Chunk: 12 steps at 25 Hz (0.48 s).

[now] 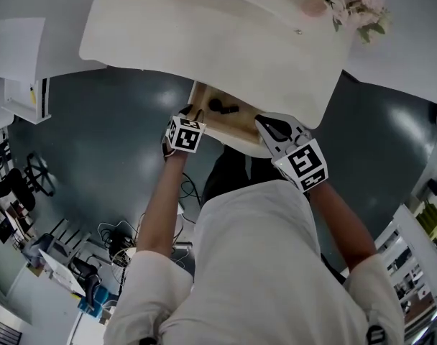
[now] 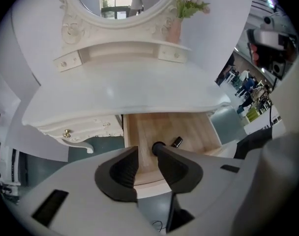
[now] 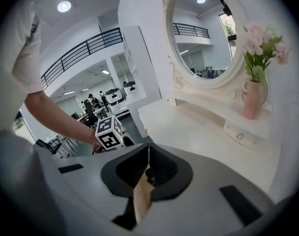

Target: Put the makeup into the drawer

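The vanity's wooden drawer (image 1: 241, 133) stands pulled out under the white tabletop (image 1: 204, 34). Black makeup pieces (image 1: 223, 108) lie on its bottom. In the left gripper view they show as a round black piece (image 2: 158, 145) and a small black tube (image 2: 176, 142) on the drawer (image 2: 149, 124). My left gripper (image 1: 192, 115) hangs above the drawer's left part, its jaws (image 2: 145, 156) open with nothing between them. My right gripper (image 1: 267, 128) is at the drawer's right front corner, shut (image 3: 148, 154) on a thin wooden edge (image 3: 142, 200) of the drawer.
A pink vase of flowers (image 1: 351, 0) stands at the tabletop's far right, beside an oval mirror (image 3: 206, 33). A small drawer with a brass knob (image 2: 67, 133) sits left of the open one. Cables and gear (image 1: 111, 246) lie on the grey floor.
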Each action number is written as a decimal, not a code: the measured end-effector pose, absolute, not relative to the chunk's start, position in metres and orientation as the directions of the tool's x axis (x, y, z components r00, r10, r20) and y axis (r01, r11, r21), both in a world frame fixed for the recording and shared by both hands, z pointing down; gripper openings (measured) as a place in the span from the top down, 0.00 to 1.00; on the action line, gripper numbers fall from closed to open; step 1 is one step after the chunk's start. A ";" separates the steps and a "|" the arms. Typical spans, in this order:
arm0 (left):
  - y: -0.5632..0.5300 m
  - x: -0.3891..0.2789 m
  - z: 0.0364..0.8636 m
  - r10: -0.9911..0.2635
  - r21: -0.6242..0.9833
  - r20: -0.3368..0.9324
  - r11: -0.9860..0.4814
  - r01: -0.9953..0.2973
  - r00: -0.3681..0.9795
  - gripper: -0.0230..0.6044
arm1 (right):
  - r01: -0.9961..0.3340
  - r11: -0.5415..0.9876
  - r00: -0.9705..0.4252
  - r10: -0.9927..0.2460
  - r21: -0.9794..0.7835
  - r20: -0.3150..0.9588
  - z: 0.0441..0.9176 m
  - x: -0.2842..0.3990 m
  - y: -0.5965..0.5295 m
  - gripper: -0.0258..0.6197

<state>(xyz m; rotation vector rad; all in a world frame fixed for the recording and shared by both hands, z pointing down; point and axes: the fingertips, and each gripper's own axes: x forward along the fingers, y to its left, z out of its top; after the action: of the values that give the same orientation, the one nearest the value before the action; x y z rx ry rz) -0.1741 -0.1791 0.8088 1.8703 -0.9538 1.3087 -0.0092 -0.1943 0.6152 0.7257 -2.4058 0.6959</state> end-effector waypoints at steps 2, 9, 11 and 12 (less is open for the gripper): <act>-0.180 -0.182 0.792 -0.241 0.106 0.935 -0.505 -0.857 0.258 0.76 | -0.620 0.731 -0.707 -0.363 -0.285 0.607 0.610 -0.016 -0.192 0.91; -0.185 -0.195 0.739 -0.398 0.150 0.850 -0.445 -0.883 0.345 0.86 | -0.645 0.741 -0.678 -0.441 -0.188 0.588 0.581 -0.026 -0.185 0.91; -0.179 -0.194 0.723 -0.418 0.191 0.827 -0.418 -0.888 0.375 0.87 | -0.660 0.734 -0.664 -0.471 -0.159 0.581 0.573 -0.022 -0.181 0.91; -0.177 -0.194 0.715 -0.433 0.205 0.814 -0.410 -0.889 0.387 0.88 | -0.671 0.726 -0.657 -0.486 -0.152 0.576 0.568 -0.020 -0.180 0.91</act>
<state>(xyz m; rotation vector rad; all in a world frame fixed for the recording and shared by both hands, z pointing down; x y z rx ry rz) -0.1943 -0.1774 0.7146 2.0014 -1.1301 0.9054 -0.0199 -0.1797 0.5683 0.8787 -2.4200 0.4846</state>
